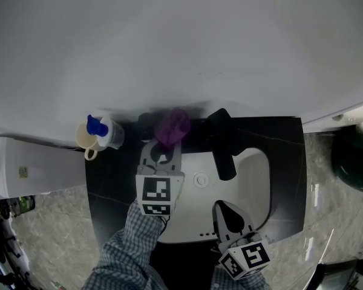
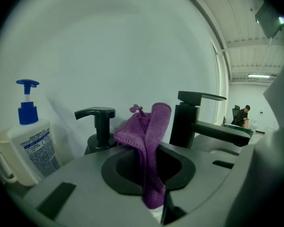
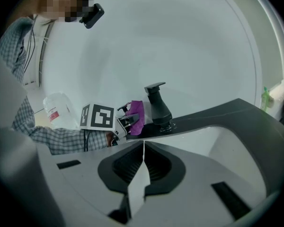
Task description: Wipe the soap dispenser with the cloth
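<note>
A purple cloth hangs from my left gripper, whose jaws are shut on it. The bunched cloth is raised at the back of the black counter, just right of the black pump soap dispenser; I cannot tell whether they touch. From the head view, the left gripper points at the wall, and the dispenser is mostly hidden beside the cloth. My right gripper hovers over the white sink's front, shut and empty. The right gripper view has its jaws closed, with the cloth far ahead.
A black faucet stands right of the cloth, over the white sink. A white bottle with a blue pump sits in a cream cup at the counter's left corner. A dark green bin is on the floor at right.
</note>
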### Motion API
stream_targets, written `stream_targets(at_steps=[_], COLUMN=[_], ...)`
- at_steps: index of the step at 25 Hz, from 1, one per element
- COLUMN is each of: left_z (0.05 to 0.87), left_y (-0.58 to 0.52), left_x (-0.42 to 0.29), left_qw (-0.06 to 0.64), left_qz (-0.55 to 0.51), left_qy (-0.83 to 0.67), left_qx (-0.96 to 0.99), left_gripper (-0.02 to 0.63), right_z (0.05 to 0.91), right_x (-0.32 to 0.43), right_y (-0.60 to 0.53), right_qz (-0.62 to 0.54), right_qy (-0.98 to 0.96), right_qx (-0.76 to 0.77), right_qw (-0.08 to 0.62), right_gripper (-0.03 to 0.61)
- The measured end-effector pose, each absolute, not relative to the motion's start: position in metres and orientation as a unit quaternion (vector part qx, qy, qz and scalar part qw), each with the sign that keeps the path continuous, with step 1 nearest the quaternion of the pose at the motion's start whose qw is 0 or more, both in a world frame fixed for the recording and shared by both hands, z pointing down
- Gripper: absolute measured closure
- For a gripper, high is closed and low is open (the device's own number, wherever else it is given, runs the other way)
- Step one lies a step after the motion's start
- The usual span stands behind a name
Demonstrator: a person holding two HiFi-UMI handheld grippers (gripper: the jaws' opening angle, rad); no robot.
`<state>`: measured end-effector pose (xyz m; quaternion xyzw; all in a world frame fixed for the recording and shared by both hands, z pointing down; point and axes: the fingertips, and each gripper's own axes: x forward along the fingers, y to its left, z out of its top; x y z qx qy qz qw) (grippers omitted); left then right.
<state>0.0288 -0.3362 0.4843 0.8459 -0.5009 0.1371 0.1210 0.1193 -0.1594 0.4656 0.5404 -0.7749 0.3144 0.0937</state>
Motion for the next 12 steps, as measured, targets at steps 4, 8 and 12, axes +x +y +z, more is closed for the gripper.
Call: stream_targets(at_steps=[4,8,12], left_z=[0.495,0.5,0.491], left_y=[-0.326,-0.312,-0.301], left_x=[0.018,0.003,-0.013], left_qw=[0.143,0.153,0.147], left_qz=[0.145,0.15,0.146], left_qy=[-0.506,-0.512,-0.524], left_qx=[0.838,0.832,0.826], left_gripper=[0.554,0.554,0.554], right_z=[0.464,0.461,0.458], right_x=[0.113,0.108,0.102], right_y=[-0.157,-0.154,-0.154], right_qz=[0.314,0.311,0.309], right_qy=[-0.778,-0.781,-0.783], right_qx=[0.536,0.533,0.533], right_qw=[0.093,0.093,0.09], right_gripper=[0.558,0.558,0.559])
